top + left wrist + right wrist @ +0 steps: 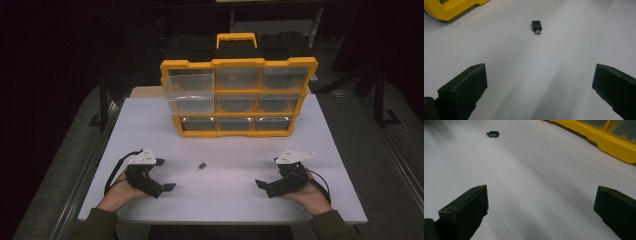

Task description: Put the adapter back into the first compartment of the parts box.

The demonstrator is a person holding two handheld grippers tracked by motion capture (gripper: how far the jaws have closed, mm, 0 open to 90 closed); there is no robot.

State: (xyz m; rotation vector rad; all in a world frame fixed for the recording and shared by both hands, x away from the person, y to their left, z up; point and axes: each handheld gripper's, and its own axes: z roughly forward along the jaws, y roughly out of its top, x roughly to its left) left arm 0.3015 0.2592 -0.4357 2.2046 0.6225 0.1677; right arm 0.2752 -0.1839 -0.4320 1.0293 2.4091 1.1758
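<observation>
At near table edge, left gripper (165, 186) and right gripper (261, 184) rest on white table (235, 200), well apart, jaws spread wide, nothing between them. Between them, slightly farther: small black adapter (202, 165) lying flat on bare table. Beyond: yellow drawer organizer (239, 95) standing upright, top-left clear drawer (190, 86) pulled out.

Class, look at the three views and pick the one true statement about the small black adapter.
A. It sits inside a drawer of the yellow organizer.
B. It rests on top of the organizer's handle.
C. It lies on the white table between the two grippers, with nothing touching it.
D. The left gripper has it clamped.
C: the adapter lies alone on the white table, apart from the open left gripper and the open right gripper, in front of the yellow organizer.
</observation>
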